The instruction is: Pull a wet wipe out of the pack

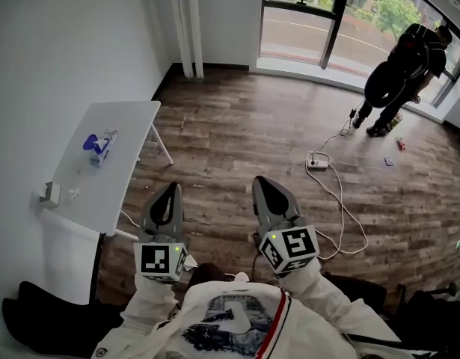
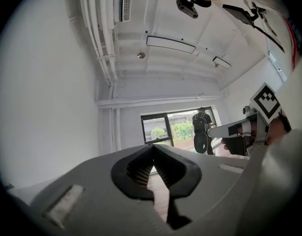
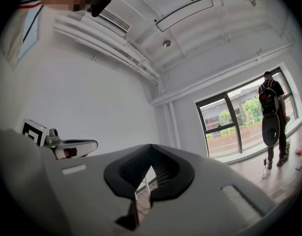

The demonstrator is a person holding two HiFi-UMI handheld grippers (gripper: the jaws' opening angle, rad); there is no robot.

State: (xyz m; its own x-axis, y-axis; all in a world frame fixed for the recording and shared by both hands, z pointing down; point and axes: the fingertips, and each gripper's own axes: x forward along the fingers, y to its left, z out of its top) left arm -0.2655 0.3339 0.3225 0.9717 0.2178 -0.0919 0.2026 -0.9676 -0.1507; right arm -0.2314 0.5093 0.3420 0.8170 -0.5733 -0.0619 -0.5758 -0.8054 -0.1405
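Note:
The wet wipe pack (image 1: 101, 147), blue and white, lies on a small white table (image 1: 121, 118) at the left of the head view. Both grippers are held level side by side in front of the person's chest, over the wooden floor, to the right of the table and well apart from the pack. My left gripper (image 1: 172, 186) is shut with nothing in it; its tips meet in the left gripper view (image 2: 153, 146). My right gripper (image 1: 261, 179) is shut and empty too (image 3: 151, 145). Neither gripper view shows the pack.
A small white box (image 1: 50, 193) sits at the table's near corner. A power strip (image 1: 317, 162) with a white cable lies on the floor to the right. A person (image 1: 400, 69) stands by the far window. A dark bag (image 1: 43, 320) lies at lower left.

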